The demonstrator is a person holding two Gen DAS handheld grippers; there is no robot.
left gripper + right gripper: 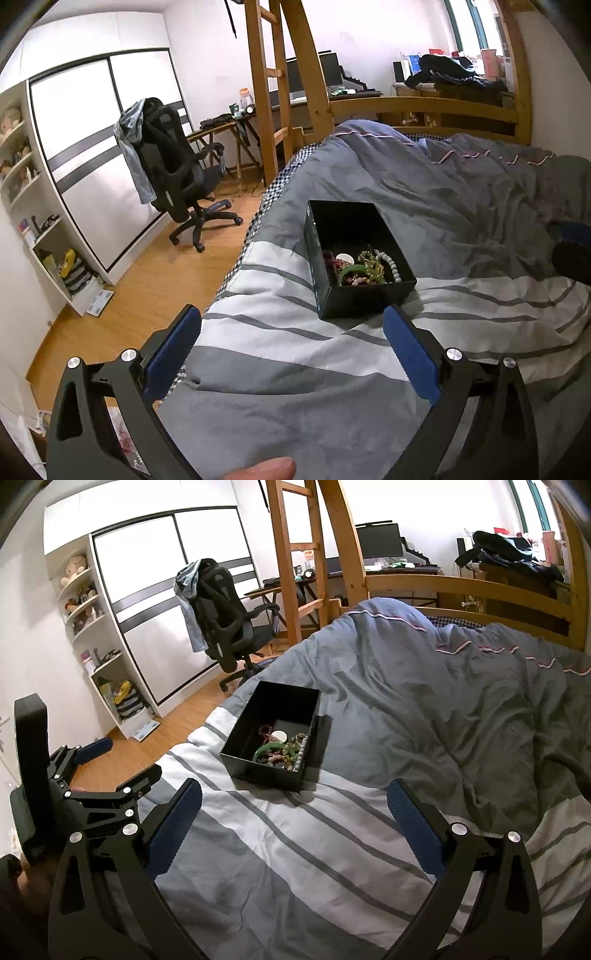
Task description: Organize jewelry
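While both grippers' jaws are spread wide, the black box (364, 295) on the bed (280, 369) holds a heap of colorful beaded bracelets (360, 267).

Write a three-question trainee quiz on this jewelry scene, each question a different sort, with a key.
1. True or false: the black box sits on the striped duvet with its top open.
2. Multiple choice: where in the box does the jewelry lie? A) spread evenly B) bunched at the end nearer the cameras C) at the far end
3. Fill in: the left tool and right tool are both ____ and hold nothing.

Key: 1 true; 2 B; 3 open.
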